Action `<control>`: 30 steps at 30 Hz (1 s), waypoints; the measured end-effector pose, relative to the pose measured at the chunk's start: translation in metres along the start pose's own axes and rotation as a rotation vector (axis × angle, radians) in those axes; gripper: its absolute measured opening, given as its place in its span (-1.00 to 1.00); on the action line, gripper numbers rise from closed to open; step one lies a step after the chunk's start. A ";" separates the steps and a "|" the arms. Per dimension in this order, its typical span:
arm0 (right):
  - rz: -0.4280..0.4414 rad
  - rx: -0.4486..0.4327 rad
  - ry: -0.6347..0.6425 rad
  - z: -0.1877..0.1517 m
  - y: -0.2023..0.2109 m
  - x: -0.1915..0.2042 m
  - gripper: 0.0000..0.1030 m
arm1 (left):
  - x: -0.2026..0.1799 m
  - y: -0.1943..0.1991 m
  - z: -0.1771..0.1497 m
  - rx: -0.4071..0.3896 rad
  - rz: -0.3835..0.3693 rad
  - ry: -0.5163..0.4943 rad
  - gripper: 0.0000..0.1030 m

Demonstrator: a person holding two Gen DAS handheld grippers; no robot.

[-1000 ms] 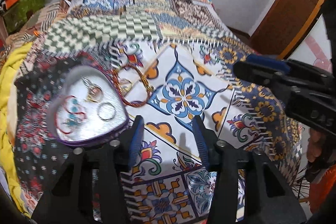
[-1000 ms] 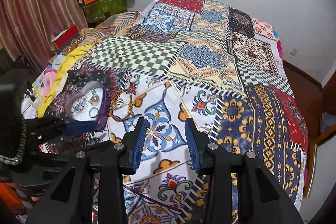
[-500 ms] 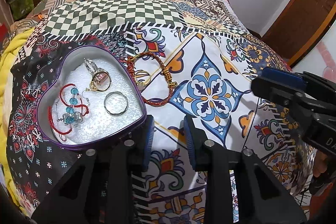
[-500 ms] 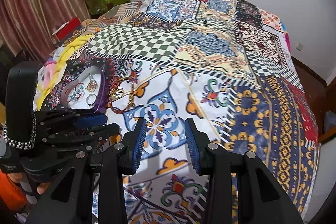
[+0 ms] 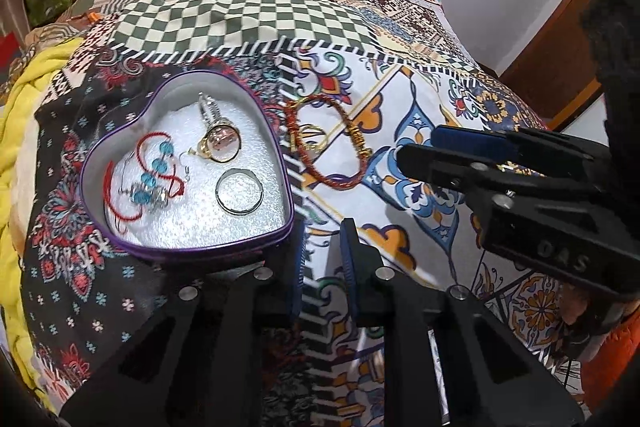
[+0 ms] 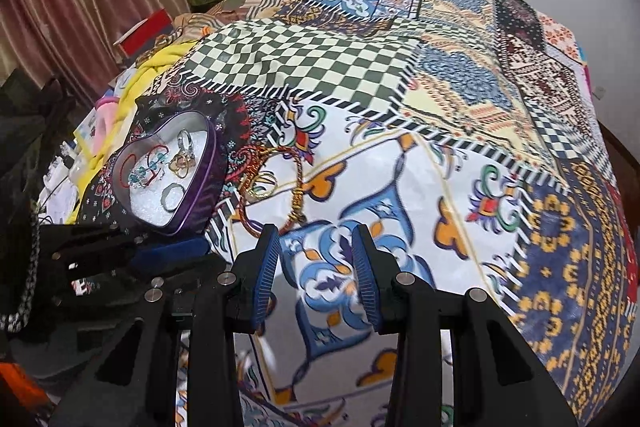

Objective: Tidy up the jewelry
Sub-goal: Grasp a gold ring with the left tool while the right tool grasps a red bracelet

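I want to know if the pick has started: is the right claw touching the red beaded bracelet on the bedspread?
Apart. The left wrist view shows the right claw short of the red beaded bracelet, with patterned bedspread visible between them.

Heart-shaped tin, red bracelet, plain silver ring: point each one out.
heart-shaped tin (image 5: pixel 86 171), left wrist view, on its purple left wall.
red bracelet (image 5: pixel 334 183), left wrist view, on its near red cord.
plain silver ring (image 5: pixel 239 211), left wrist view, on its near band.

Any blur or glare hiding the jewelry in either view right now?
Left wrist view: sharp; heart-shaped tin and red bracelet clear, no glare, only fisheye bending. Right wrist view: bedspread by the jaws is motion-smeared; the tin looks small but readable.
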State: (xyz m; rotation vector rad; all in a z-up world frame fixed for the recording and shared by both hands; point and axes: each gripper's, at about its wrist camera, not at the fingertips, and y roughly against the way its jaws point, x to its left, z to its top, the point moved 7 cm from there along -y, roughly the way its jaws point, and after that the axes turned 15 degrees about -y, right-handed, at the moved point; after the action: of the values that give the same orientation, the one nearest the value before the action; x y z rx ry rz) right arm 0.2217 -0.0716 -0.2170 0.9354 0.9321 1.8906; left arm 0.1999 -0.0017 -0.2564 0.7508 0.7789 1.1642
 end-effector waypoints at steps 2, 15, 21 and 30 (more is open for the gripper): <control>0.006 0.017 0.001 0.001 -0.007 0.003 -0.34 | 0.003 0.001 -0.001 -0.002 0.001 0.005 -0.62; -0.054 0.047 0.060 -0.004 -0.036 0.013 -0.69 | 0.003 0.006 -0.009 -0.001 0.010 0.005 -0.62; -0.040 0.037 0.016 -0.005 -0.023 0.006 -0.79 | 0.002 0.005 -0.006 0.011 0.019 0.004 -0.59; -0.030 -0.078 -0.011 0.002 0.029 -0.018 -0.79 | -0.020 0.002 0.007 0.005 0.025 -0.043 -0.54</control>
State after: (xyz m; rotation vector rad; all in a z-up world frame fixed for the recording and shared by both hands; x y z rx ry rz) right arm 0.2211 -0.0979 -0.1958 0.8797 0.8550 1.8816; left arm 0.2009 -0.0210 -0.2484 0.7890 0.7390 1.1650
